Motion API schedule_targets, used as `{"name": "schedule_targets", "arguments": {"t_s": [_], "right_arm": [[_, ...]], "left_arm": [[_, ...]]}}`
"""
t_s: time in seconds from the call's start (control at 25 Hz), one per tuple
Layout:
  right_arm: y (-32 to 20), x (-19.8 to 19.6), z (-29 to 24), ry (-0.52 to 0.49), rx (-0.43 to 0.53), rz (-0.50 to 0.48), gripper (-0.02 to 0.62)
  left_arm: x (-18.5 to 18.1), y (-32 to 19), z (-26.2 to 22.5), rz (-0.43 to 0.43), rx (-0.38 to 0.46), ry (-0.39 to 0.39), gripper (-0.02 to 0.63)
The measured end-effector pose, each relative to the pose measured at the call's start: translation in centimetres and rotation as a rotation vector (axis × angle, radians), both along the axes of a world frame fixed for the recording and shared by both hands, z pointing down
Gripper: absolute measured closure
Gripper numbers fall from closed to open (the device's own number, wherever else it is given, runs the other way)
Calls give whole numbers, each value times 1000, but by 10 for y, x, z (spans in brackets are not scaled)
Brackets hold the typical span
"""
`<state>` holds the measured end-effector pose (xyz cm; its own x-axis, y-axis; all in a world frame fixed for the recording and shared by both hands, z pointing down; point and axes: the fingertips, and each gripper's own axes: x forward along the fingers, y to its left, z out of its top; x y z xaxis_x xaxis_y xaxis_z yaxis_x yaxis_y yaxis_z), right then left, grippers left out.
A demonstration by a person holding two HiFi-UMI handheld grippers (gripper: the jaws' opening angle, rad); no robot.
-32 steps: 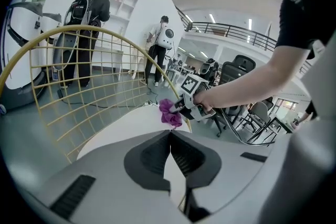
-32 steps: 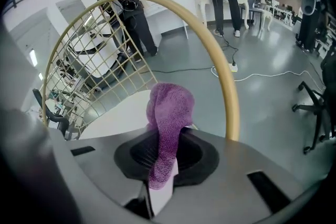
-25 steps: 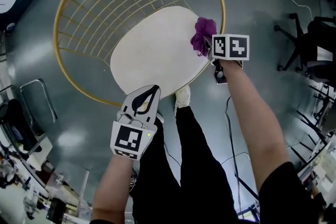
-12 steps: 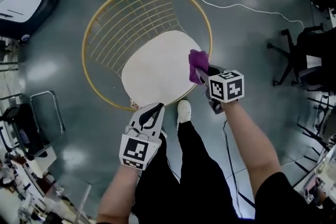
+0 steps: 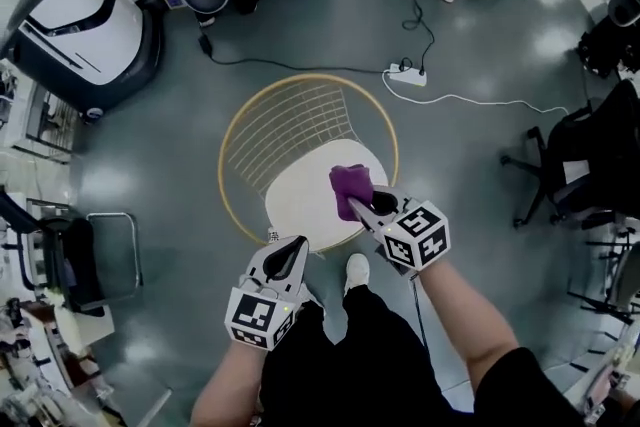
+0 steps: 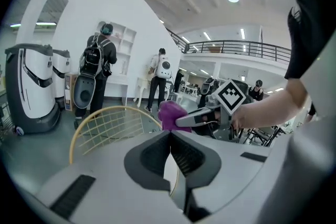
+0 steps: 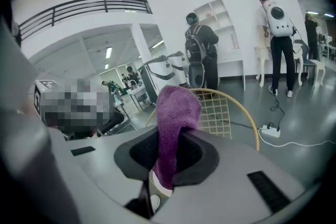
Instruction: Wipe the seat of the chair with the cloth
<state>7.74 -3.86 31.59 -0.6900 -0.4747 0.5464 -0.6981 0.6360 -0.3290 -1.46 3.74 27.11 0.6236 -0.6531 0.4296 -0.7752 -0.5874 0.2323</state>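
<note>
Right tongs [image 5: 368, 206] gripped the cloth [image 5: 350, 185] over the seat's [image 5: 300, 205] right edge; we could not tell whether it touched. We held the left tongs [image 5: 291, 257] pressed together, empty, near the seat's front edge.

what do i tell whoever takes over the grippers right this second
Right gripper: shut on the purple cloth, held over the right side of the white seat. From the left gripper view the cloth looks lifted off the seat, not pressed on it.
Left gripper: shut, empty, hanging near the seat's front edge, not touching the chair.
Chair: stands on the floor, gold wire back away from you.
Done: cloth is in hand. How much of the seat has been wiped cannot be told.
Left: lower the cloth onto the seat and wipe across it.
</note>
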Motion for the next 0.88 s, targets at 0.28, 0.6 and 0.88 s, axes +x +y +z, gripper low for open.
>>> {"name": "schedule_targets", "arguments": {"t_s": [0.28,0.6,0.88], "right_arm": [[34,-22,-83,-41,131,-118,529],[70,-9,-122,-98,157,-190,529],[104,7,-112,-122,103,-261,529]], "left_arm": [[-20,20,-65,-97,73,-4,595],[-9,44,-99,-164,103,-22,595],[1,69,-105,-223,99,-46,595]]}}
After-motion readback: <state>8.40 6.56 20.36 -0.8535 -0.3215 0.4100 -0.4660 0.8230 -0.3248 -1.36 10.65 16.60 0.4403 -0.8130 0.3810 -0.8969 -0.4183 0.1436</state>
